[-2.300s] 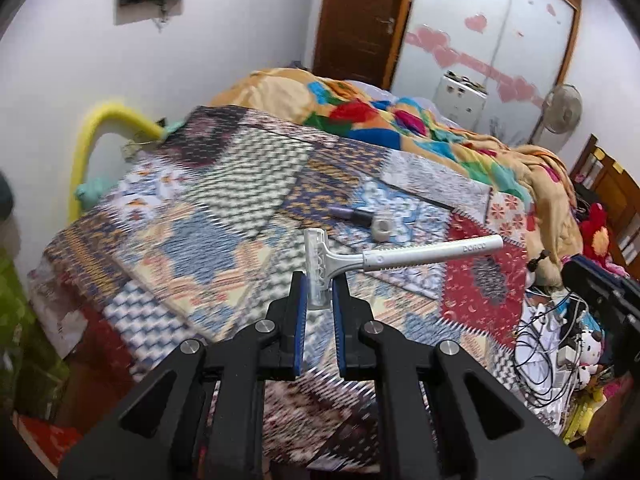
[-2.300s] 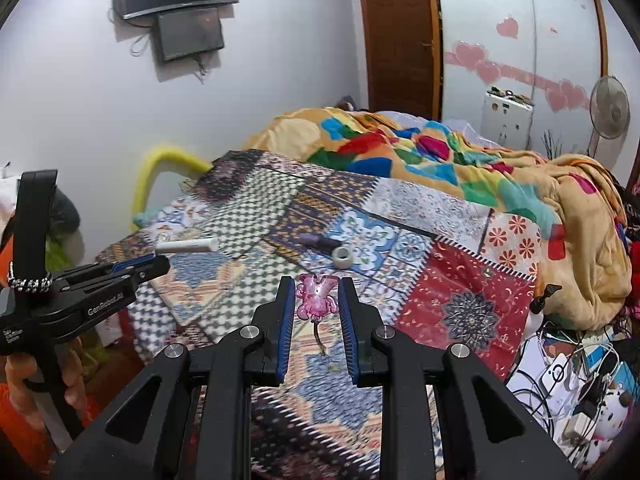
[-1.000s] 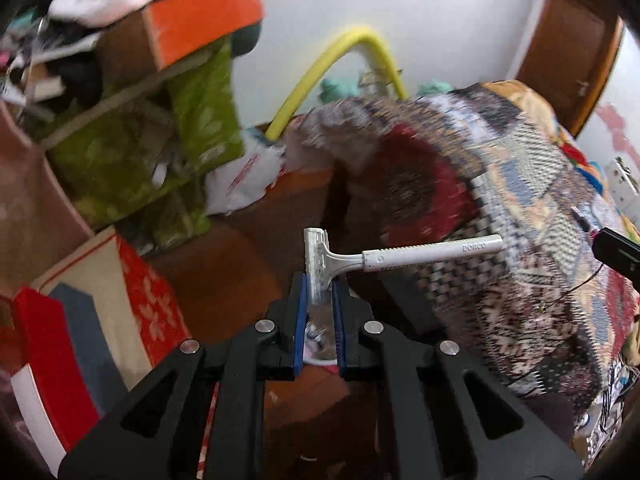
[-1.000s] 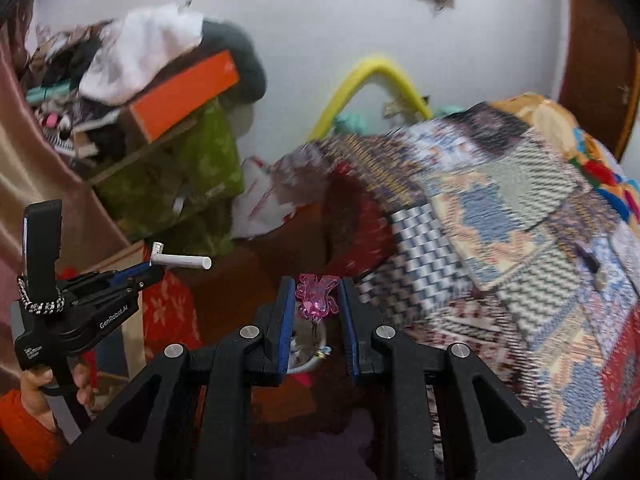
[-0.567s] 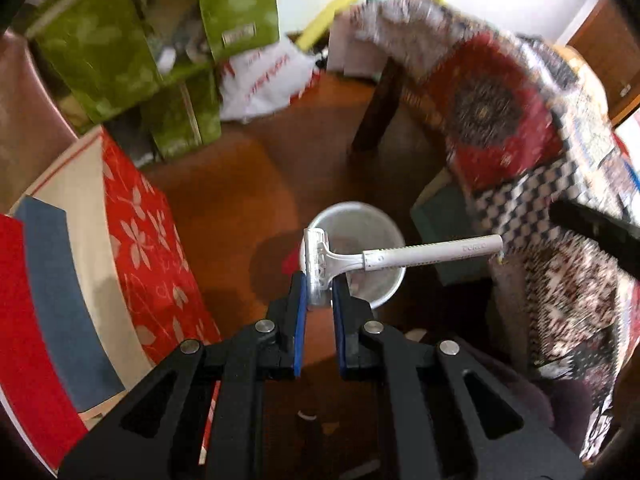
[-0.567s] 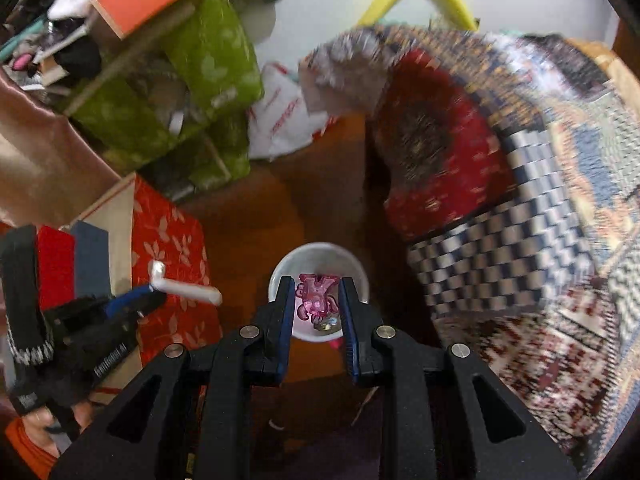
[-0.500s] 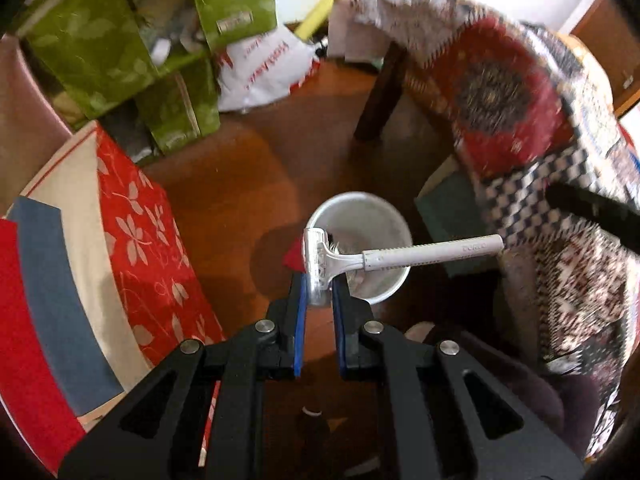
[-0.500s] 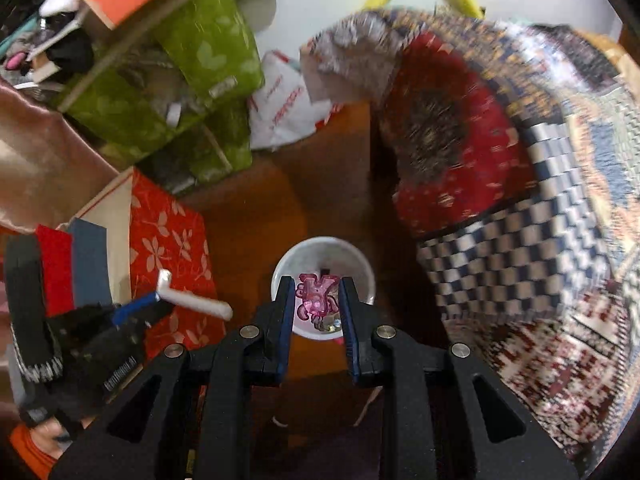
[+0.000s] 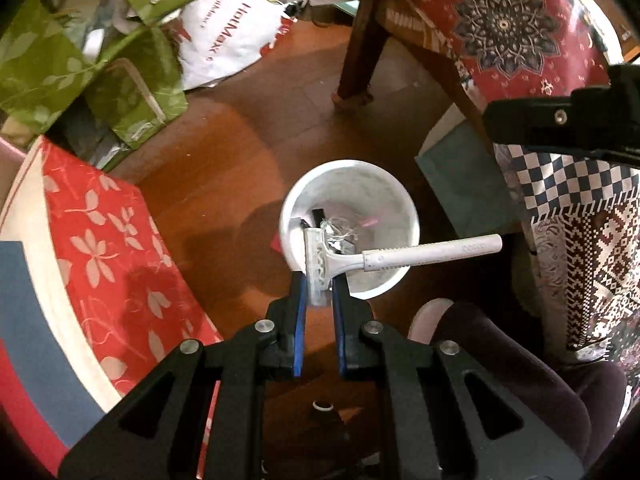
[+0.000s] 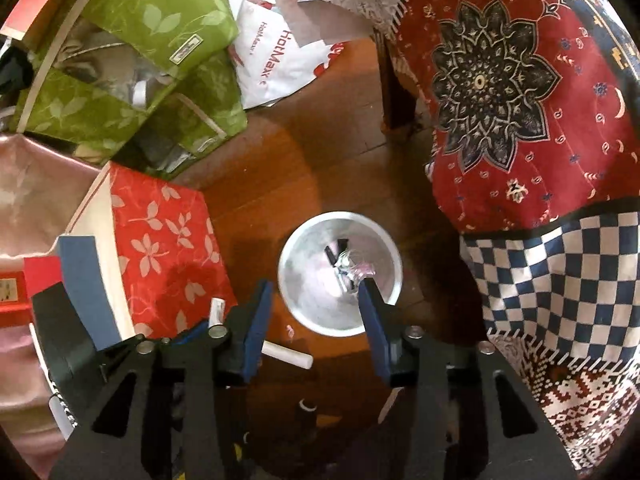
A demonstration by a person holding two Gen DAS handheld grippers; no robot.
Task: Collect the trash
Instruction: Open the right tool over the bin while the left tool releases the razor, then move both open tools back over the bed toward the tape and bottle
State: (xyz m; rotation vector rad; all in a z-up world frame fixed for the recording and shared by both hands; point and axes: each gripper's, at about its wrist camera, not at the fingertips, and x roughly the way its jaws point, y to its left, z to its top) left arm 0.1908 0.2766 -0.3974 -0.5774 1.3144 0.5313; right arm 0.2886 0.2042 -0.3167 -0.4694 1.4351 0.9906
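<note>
Trash drop over the white bin [image 9: 404,204] on the wooden floor [image 9: 224,152].

Bin first: we hold both grippers above its mouth so what we let go falls inside. Our left gripper [image 9: 319,280] has its fingers clamped on the head of the razor [image 9: 400,258] — handle level, long axis running out to the right across the rim. Our right gripper [image 10: 316,304] has just been opening its fingers — nothing between them; the pink scrap [image 10: 366,269] lies in the bin.

Bin [image 10: 304,240] mouth open; bed leg [image 9: 360,40] nr.
</note>
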